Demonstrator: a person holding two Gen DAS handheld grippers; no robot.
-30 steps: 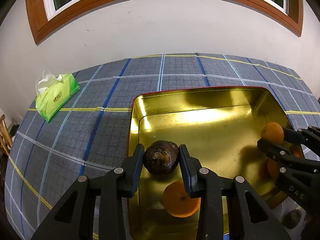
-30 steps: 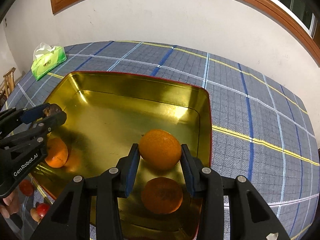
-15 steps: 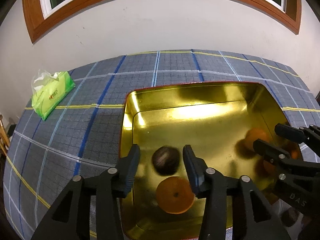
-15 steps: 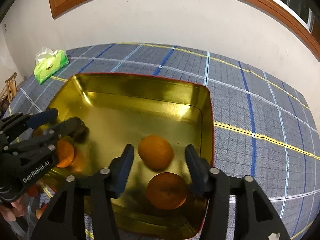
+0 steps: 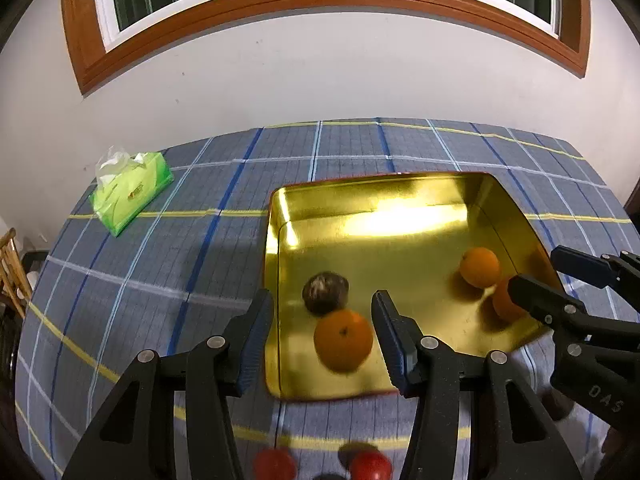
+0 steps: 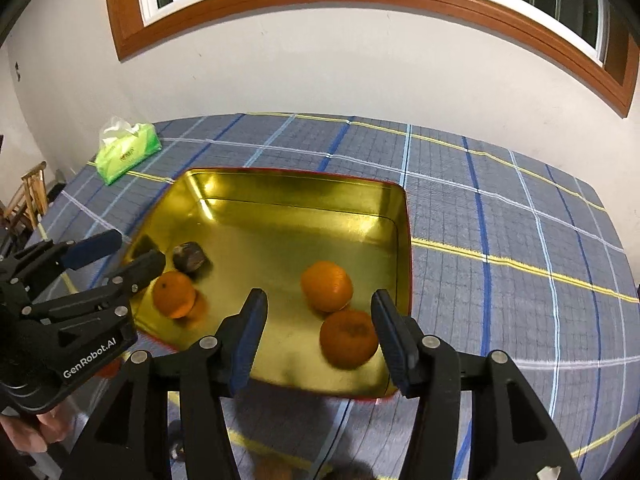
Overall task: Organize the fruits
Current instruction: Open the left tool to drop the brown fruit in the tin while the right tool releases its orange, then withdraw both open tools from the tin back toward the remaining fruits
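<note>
A gold tray [image 5: 380, 178] [image 6: 288, 174] lies on the checked tablecloth. In it rest a dark brown fruit [image 5: 325, 298] [image 6: 191, 256] and three oranges, one [image 5: 343, 340] [image 6: 174, 294] beside the dark fruit, two [image 6: 327, 286] [image 6: 349, 339] at the tray's right side. My left gripper [image 5: 322, 296] hangs above the tray's near left corner; its jaws are opening and touch no fruit. My right gripper [image 6: 318, 294] is open above the two right oranges, clear of both. Each gripper also shows at the edge of the other wrist view.
A green tissue pack [image 5: 130, 192] [image 6: 126, 152] sits at the table's far left. Two red fruits [image 5: 276, 464] [image 5: 370, 465] lie on the cloth in front of the tray. A wooden chair [image 6: 32, 196] stands left of the table. A white wall rises behind the table.
Both grippers opened and let go, the left of the dark fruit, the right of an orange. Both fruits now lie in the tray. Both grippers drew back and up.
</note>
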